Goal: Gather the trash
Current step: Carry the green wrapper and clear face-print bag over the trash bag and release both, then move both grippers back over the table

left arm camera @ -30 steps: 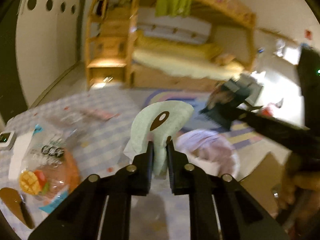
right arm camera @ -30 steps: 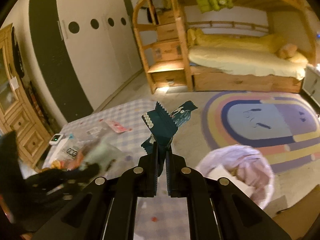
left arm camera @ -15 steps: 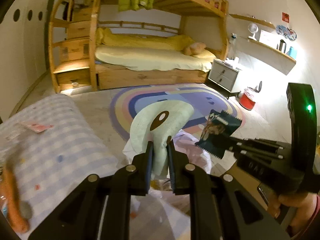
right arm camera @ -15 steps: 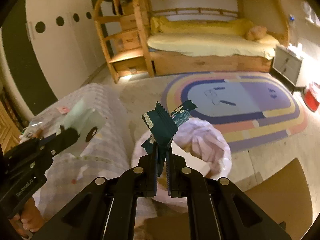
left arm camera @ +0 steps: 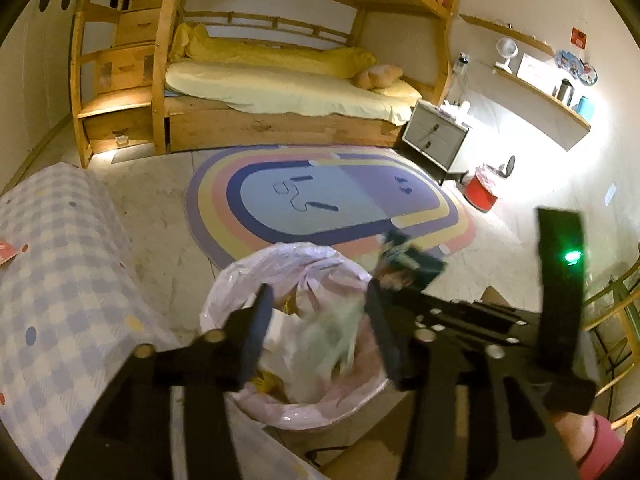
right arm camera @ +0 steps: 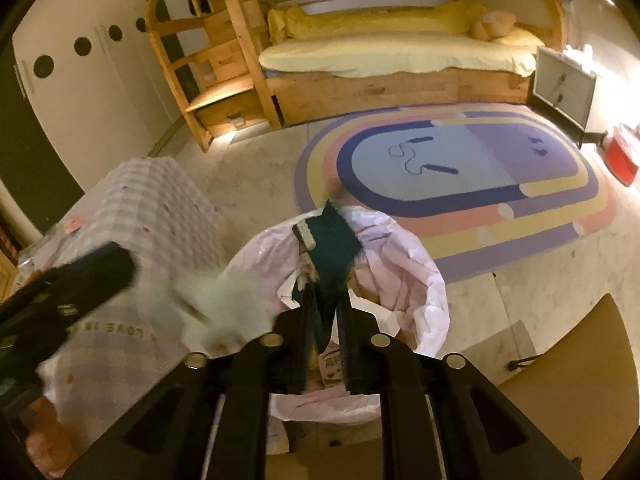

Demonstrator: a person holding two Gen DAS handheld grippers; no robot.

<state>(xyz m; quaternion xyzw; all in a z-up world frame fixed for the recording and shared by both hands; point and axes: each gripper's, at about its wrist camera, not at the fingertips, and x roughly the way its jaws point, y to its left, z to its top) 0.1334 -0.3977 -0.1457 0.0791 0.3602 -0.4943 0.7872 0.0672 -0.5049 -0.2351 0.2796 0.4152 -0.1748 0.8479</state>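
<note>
Now my left claw stands wide over the bin, its jaws just opening; the pale wrapper is a blur between them, touching neither finger, over the bin's mouth. My right claw is narrow, its jaws just opening too, and the dark wrapper still sits between the fingers; whether they still press it, I cannot tell. The right view shows the pale wrapper beside the left claw. Only the left view shows the shelf.
</note>
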